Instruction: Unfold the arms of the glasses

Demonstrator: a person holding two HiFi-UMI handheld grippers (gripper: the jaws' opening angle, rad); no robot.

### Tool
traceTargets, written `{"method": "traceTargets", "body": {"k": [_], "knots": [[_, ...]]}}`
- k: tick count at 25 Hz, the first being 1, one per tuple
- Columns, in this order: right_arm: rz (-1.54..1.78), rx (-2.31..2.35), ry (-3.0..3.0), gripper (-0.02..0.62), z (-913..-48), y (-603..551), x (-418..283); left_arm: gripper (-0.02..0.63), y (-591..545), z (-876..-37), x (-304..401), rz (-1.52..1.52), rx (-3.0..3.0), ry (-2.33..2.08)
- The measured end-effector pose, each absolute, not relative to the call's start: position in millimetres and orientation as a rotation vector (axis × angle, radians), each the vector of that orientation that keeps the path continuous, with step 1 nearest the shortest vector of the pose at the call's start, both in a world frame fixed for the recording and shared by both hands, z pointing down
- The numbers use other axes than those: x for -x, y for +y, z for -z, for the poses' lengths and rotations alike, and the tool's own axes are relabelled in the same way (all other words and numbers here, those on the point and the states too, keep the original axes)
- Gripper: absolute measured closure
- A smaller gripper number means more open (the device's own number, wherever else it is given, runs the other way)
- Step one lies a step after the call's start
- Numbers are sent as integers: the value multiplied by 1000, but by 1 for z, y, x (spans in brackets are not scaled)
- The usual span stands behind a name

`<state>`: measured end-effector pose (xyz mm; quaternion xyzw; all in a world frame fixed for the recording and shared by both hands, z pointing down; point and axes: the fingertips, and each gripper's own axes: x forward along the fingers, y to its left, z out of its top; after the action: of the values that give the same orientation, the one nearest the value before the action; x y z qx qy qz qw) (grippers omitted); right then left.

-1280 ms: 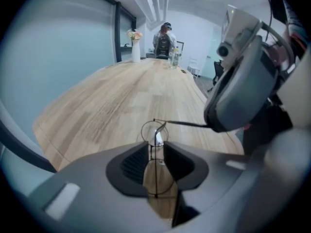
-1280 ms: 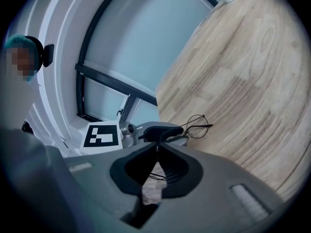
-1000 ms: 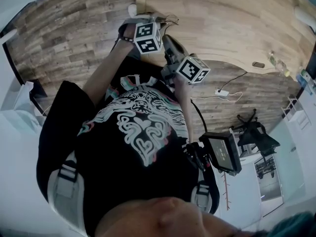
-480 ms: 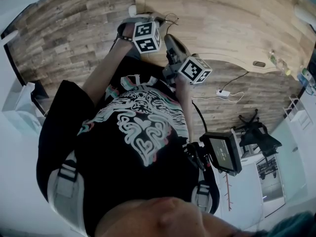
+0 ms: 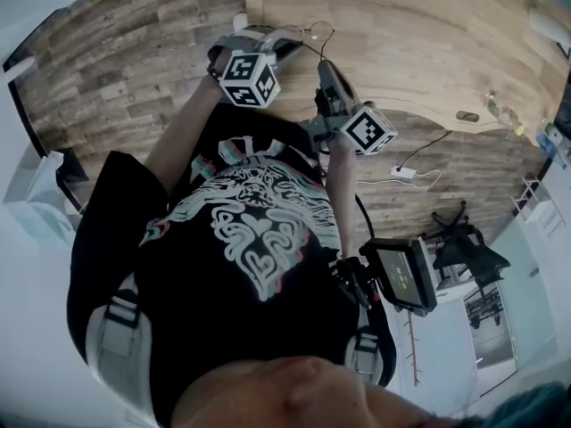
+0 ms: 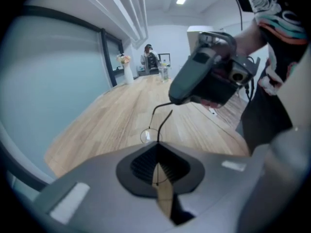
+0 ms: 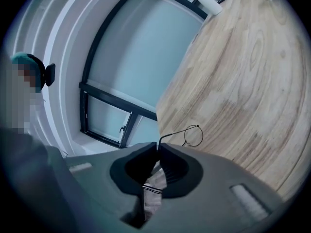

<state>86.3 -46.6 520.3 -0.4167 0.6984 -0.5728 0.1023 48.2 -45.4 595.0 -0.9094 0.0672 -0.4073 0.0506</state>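
Over the wooden table [image 5: 419, 34], wire-rimmed glasses [image 7: 193, 135] span 2 grippers: the left gripper [image 6: 158, 145] is clenched on 1 arm, and the right gripper [image 7: 159, 148] pinches the other. Only the head view shows both black-and-white marker cubes [image 5: 247, 78]; each gripper view shows 1 round lens.

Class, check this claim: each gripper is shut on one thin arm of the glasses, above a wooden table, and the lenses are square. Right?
Wrong in one respect: the lenses are round, not square, as the right gripper view shows. Otherwise yes: the right gripper and left gripper are each shut on one thin arm of the glasses, above the wooden table.
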Motion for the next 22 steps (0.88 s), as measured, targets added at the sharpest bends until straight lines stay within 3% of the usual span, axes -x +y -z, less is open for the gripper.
{"method": "traceTargets", "body": {"k": [22], "knots": [[1579,1108,1857,572,-498,-55,-132,617,-46,-511,-42,585,3198,114]]}}
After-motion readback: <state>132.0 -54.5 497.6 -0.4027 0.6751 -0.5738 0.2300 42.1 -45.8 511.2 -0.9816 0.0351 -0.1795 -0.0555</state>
